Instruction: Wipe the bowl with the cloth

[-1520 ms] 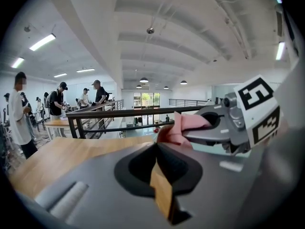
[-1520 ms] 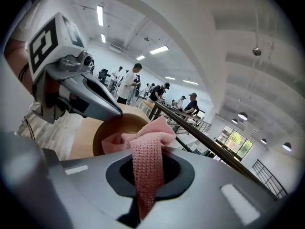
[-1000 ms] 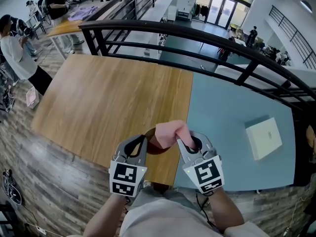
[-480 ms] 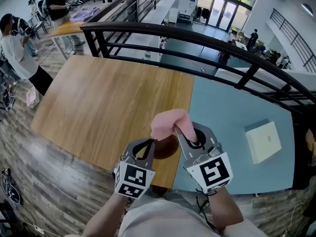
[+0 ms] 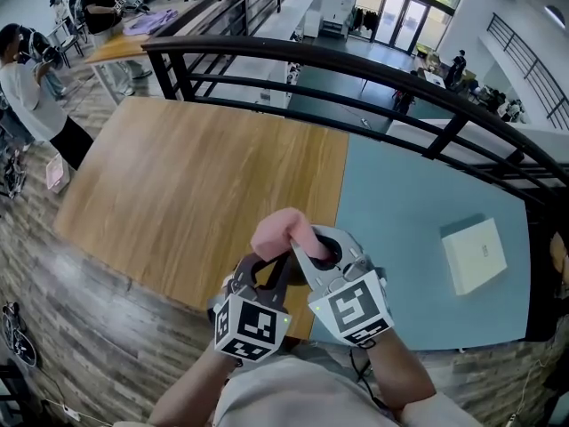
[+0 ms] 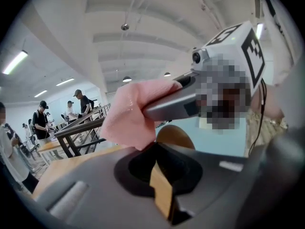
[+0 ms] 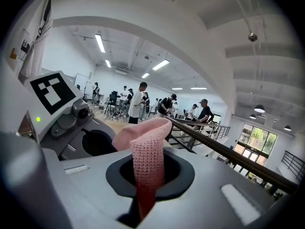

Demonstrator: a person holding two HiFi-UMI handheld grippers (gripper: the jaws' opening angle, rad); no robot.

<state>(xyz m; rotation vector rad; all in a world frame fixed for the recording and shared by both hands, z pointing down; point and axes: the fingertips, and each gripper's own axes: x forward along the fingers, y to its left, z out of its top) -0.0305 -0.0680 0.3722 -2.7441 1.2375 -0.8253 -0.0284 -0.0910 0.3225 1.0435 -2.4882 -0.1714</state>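
Note:
My left gripper [image 5: 263,269] is shut on the rim of the brown wooden bowl [image 6: 174,136]; a thin slice of that rim [image 6: 161,194] shows between its jaws. In the head view the bowl is almost wholly hidden behind the grippers and the cloth. The pink knitted cloth [image 5: 279,231] bunches up from my right gripper [image 5: 299,251], which is shut on it. In the right gripper view the cloth [image 7: 148,151] rises out of the jaws and folds over to the left. The cloth [image 6: 131,116] hangs just above the bowl, touching or nearly touching it.
Both grippers are held above the near edge of a wooden table [image 5: 191,176] that joins a light blue table [image 5: 409,212]. A white box [image 5: 475,252] lies on the blue one at the right. A black railing [image 5: 356,69] runs behind; people stand far left.
The right gripper has carried the cloth to the left and over the bowl. The left gripper has rolled and shifted right, so the bowl is now covered in the head view.

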